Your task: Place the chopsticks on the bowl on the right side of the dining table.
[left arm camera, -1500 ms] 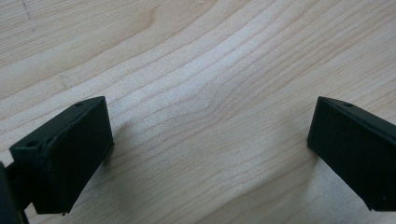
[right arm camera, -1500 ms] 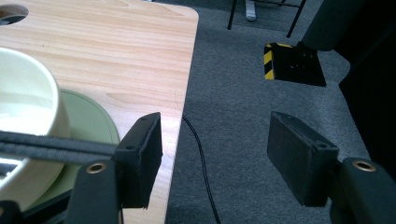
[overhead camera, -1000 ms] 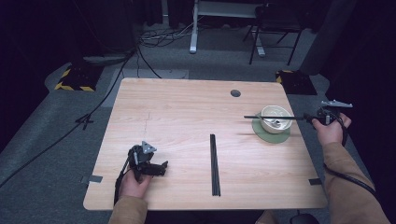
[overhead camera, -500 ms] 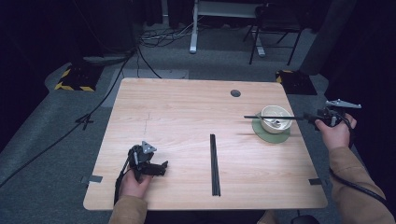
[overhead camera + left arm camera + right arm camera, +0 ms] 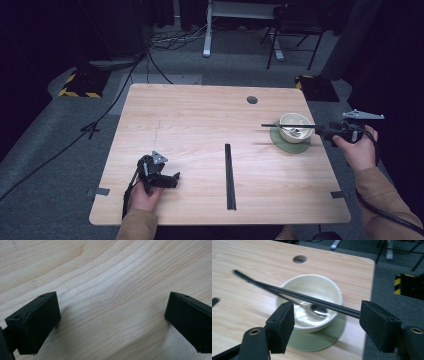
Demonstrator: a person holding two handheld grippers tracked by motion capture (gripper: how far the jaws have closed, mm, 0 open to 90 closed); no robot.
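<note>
- Tabletop of pale wood with rounded corners (image 5: 190,120) carries everything; a small round cable hole (image 5: 252,100) sits near its far edge, and strips of grey tape (image 5: 100,192) mark its near corners.
- Right gripper (image 5: 320,131), held in the person's right hand (image 5: 359,150) off the table's right edge, points inward toward the bowl. In the right gripper view (image 5: 327,325) its jaws stand wide apart and have just been opening; nothing is pressed between the pads.
- Left gripper (image 5: 172,179) rests low at the table's near left, in the person's left hand (image 5: 145,195). The left gripper view (image 5: 112,322) has both black jaws spread wide over bare wood grain, holding nothing.
- Round sage-green coaster (image 5: 290,145) lies near the table's right edge.
- Cream-coloured ceramic bowl (image 5: 295,127) stands upright on that coaster; in the right gripper view (image 5: 309,302) it sits just beyond the open jaws.
- Pair of black chopsticks (image 5: 285,125) lies across the bowl's rim, tips overhanging to the left, near ends toward the right gripper; in the right gripper view (image 5: 294,293) they run side by side and reach close to the right-hand jaw, whether touching it I cannot tell.
- Second pair of black chopsticks (image 5: 229,175) lies flat mid-table, pointing away from the person, well apart from the bowl.
- Shiny metal spoon (image 5: 318,310), as it seems, rests inside the bowl, beneath the chopsticks.
</note>
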